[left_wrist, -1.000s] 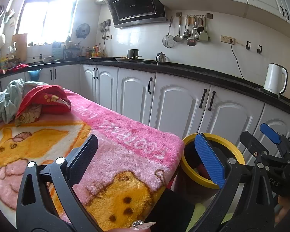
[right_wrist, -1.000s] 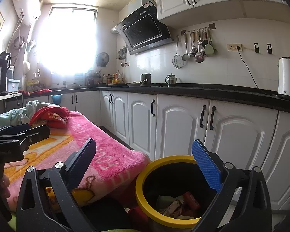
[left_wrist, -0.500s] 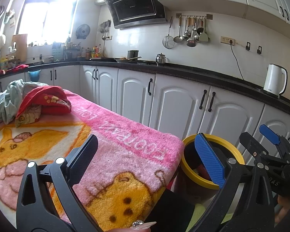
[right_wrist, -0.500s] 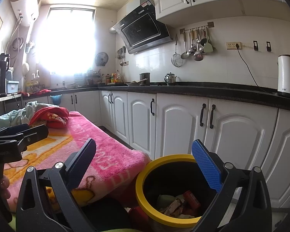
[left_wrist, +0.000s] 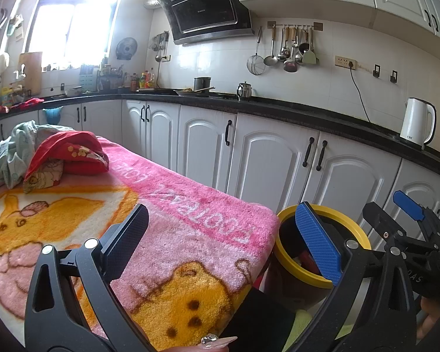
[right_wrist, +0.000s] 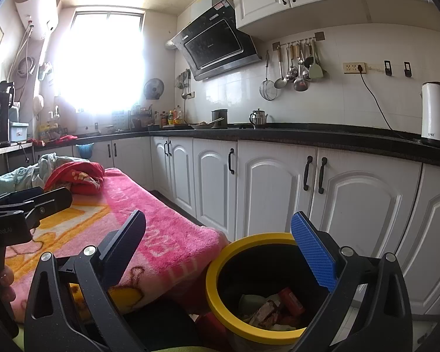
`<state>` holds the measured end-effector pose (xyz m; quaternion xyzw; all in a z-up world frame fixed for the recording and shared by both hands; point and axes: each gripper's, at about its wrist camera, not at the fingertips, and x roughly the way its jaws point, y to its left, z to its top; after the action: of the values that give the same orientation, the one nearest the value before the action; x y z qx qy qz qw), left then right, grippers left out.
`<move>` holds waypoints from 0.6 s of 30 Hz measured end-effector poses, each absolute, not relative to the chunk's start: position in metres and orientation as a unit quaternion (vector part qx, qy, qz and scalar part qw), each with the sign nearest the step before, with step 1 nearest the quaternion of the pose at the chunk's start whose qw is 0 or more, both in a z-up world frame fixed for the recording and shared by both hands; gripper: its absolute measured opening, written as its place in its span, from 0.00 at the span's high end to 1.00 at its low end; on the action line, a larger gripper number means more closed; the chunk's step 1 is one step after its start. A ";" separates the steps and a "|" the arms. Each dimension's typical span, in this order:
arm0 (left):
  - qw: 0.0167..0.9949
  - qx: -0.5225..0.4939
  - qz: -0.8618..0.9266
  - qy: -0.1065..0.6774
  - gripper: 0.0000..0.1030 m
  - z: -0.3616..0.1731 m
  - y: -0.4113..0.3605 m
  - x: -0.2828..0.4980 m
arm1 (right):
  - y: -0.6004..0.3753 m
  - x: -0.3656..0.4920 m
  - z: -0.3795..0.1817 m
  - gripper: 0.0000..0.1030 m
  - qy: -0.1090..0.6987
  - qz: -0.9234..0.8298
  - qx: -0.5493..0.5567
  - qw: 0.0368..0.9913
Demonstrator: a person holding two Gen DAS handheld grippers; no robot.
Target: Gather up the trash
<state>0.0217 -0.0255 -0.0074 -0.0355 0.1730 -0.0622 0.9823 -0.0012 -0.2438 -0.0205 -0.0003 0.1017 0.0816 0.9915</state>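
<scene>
Kitchen, white cabinets [right_wrist: 267,193] under a black counter [right_wrist: 322,138]. Your surface carries a pink cartoon blanket [left_wrist: 173,211] with a clothes heap [left_wrist: 44,155] at its far end. Yellow-rimmed bin [right_wrist: 220,270] stands just beside the blanket's corner, trash [right_wrist: 275,308] inside. Your left tongs [left_wrist: 223,243] and right tongs [right_wrist: 220,249] both gape apart, empty.
</scene>
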 end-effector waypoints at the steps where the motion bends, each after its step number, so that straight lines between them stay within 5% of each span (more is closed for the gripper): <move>1: 0.982 -0.035 -0.063 0.173 0.11 -0.008 -0.025 0.022 | -0.244 -0.001 -0.020 0.06 0.102 0.082 0.000 0.991; 18: 0.982 -0.034 -0.064 0.174 0.11 -0.008 -0.025 0.022 | -0.243 -0.001 -0.020 0.06 0.104 0.082 -0.002 0.991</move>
<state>0.0221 -0.0252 -0.0076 -0.0342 0.1745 -0.0643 0.9820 -0.0010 -0.2428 -0.0205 -0.0023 0.1041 0.0819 0.9912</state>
